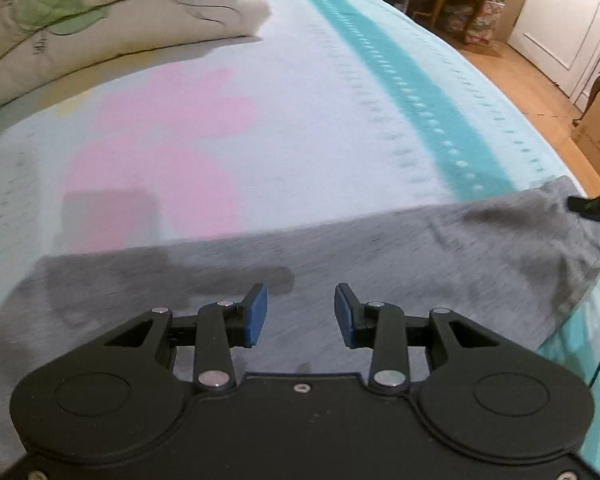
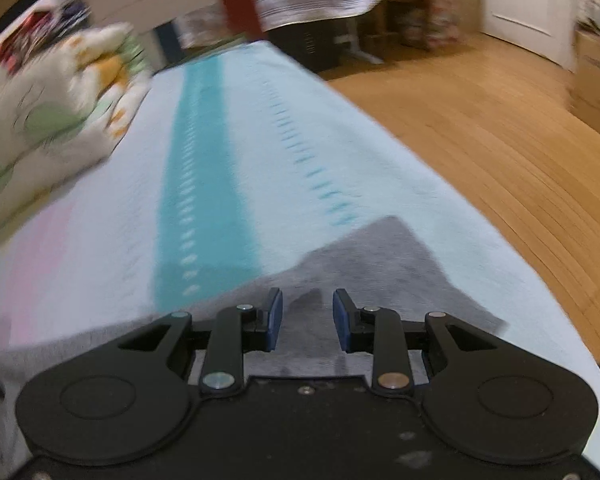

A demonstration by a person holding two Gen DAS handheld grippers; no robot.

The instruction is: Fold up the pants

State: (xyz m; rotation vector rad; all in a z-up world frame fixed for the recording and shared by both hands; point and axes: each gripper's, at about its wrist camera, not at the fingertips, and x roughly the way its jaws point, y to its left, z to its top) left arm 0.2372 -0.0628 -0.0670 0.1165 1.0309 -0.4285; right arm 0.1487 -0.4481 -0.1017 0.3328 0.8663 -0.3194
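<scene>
Hand-held gripper [image 1: 301, 316] above pants [image 1: 380, 248] on bedspread [image 1: 300, 120].

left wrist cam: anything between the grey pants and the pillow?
Nothing: only bare bedspread lies between the grey pants and the pillow, in the left wrist view.

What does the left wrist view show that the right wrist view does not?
Only the left wrist view shows the long spread of the grey pants, the full pink patch on the bedspread, and the tip of the right gripper at the frame's right edge over the pants' far end.

Only the right wrist view shows a wide stretch of wooden floor beside the bed and one pointed corner of the pants.

Both show the teal stripe, a floral pillow, and open jaws over grey fabric, holding nothing.
</scene>
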